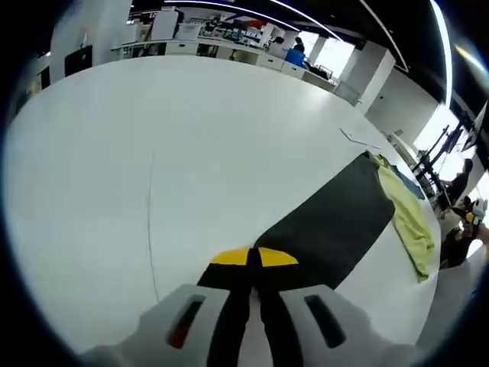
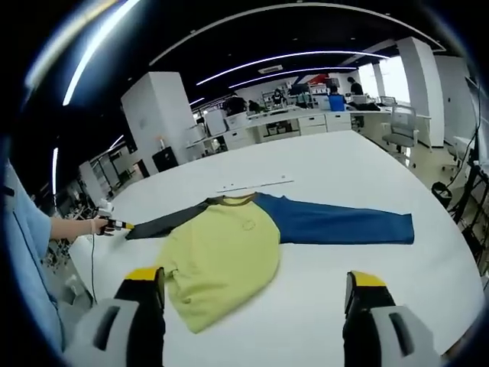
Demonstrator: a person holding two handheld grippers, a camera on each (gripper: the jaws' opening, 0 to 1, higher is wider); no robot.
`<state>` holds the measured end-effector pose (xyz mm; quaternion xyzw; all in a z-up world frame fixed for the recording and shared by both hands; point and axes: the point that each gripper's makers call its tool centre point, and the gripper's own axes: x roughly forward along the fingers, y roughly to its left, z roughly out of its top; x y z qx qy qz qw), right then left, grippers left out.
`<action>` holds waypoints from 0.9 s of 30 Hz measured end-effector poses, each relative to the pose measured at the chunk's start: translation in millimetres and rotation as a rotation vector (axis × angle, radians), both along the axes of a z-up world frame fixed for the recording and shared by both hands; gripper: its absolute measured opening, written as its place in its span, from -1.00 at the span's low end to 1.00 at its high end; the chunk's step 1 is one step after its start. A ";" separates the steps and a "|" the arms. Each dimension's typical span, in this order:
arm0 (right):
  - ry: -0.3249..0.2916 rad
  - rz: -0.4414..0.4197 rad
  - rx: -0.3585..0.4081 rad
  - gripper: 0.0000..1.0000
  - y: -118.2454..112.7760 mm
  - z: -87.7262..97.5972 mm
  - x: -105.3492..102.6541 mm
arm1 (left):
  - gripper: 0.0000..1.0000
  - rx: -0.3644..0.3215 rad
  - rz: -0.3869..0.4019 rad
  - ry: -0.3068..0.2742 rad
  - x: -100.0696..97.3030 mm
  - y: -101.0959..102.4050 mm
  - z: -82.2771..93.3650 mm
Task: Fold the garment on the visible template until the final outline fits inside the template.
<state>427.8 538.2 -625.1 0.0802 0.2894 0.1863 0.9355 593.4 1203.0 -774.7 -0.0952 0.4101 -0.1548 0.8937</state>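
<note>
The left gripper (image 1: 254,264) is pinching the cuff of the dark sleeve (image 1: 328,222), jaws pressed together on the cloth. Carry that sleeve flat across the yellow body (image 2: 221,256), keeping it taut. The right gripper (image 2: 256,294) is hovering with jaws spread wide, the shirt (image 2: 229,245) lying on the table (image 2: 344,176) just beyond them.

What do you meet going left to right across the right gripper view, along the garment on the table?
Person's hand holding the left tool → dark grey sleeve → yellow-green body of the shirt → blue sleeve, stretched out flat.
</note>
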 end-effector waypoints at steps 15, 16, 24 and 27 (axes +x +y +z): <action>0.016 0.002 0.016 0.99 -0.3 -1.3 -10.8 | -1.00 0.036 0.013 -0.013 0.5 -1.5 1.1; 0.015 0.002 0.015 0.99 -1.1 -1.3 -12.2 | -1.00 0.034 0.015 -0.013 1.0 -0.4 1.3; 0.009 -0.012 0.035 0.99 -2.0 3.2 -16.1 | -0.95 0.069 0.008 -0.032 -4.5 -1.4 8.0; 0.003 -0.016 0.048 0.99 -0.5 3.6 -15.7 | -0.80 0.078 -0.033 -0.054 -9.3 -4.0 15.6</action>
